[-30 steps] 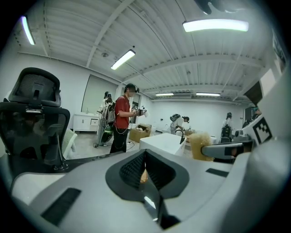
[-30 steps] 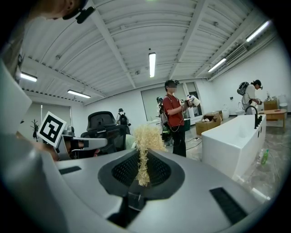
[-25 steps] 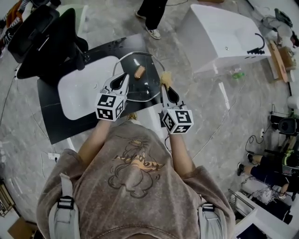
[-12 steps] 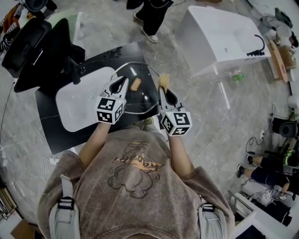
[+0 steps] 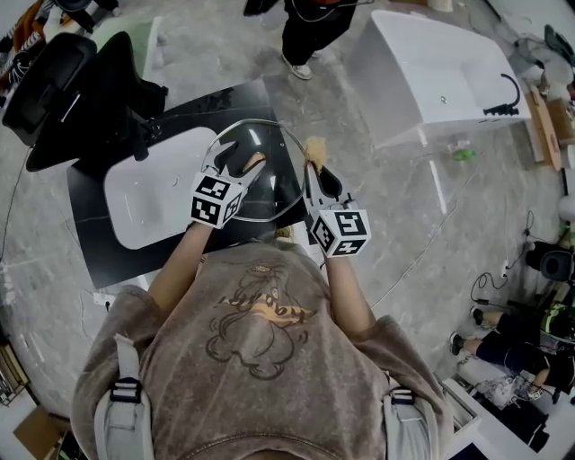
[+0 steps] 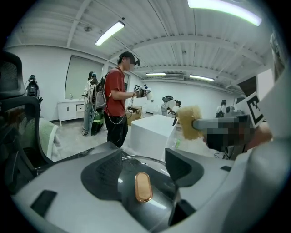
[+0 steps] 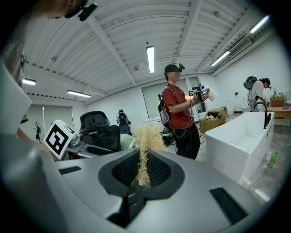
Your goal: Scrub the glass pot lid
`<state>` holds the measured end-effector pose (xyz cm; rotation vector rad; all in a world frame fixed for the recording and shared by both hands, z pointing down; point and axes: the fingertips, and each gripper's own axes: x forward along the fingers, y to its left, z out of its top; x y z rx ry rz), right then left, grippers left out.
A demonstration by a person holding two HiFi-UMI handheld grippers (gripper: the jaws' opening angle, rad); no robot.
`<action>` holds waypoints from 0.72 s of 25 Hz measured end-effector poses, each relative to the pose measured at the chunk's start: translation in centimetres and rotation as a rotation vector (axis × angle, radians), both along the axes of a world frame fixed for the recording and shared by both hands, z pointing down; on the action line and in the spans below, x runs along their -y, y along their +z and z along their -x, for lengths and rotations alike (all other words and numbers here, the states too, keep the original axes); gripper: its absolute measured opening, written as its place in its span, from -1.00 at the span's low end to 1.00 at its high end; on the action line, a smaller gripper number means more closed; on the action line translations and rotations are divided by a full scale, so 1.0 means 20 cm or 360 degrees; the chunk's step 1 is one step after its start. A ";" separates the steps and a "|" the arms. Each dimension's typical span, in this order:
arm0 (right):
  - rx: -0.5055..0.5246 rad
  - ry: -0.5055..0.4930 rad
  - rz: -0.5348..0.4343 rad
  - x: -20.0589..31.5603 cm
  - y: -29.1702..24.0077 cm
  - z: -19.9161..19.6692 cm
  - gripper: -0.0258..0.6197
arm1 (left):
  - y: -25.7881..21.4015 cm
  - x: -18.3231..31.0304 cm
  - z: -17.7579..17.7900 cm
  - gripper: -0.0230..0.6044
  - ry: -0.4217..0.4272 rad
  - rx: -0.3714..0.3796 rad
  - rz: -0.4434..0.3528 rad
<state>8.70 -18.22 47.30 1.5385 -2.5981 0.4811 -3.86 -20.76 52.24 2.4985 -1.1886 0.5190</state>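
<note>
The glass pot lid lies flat on the black counter, right of the white sink. Its copper-coloured oval knob sits between the jaws of my left gripper. Those jaws have just been opening and stand apart on either side of the knob, with a gap at each pad. My right gripper is shut on a straw-coloured fibre scrubber, held above the lid's right rim. The left gripper view shows the scrubber at upper right.
A white sink basin is set into the counter to the left. A black office chair stands behind it. A white bathtub sits at the back right. A person stands beyond the counter. Cables run across the marble floor.
My left gripper has moved forward and down over the lid, and its shut jaws have opened around the knob. The right gripper with the scrubber has shifted slightly left.
</note>
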 end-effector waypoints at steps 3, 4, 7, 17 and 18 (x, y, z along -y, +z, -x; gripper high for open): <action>0.0009 -0.0005 0.0015 0.02 0.03 -0.03 -0.80 | 0.10 0.03 -0.02 0.01 0.0000 0.0075 0.0038; 0.0007 -0.0005 0.0019 0.03 0.04 -0.04 -0.80 | 0.14 0.04 -0.03 0.01 0.0006 0.0099 0.0055; 0.0004 -0.0005 0.0019 0.04 0.04 -0.06 -0.80 | 0.29 0.04 -0.06 0.00 0.0022 0.0192 0.0100; -0.0004 0.0041 0.0036 0.06 0.07 -0.16 -0.80 | 0.62 0.07 -0.10 -0.24 0.0035 0.0386 0.0188; -0.0003 0.0044 0.0040 0.07 0.07 -0.16 -0.80 | 0.64 0.07 -0.10 -0.24 0.0034 0.0404 0.0199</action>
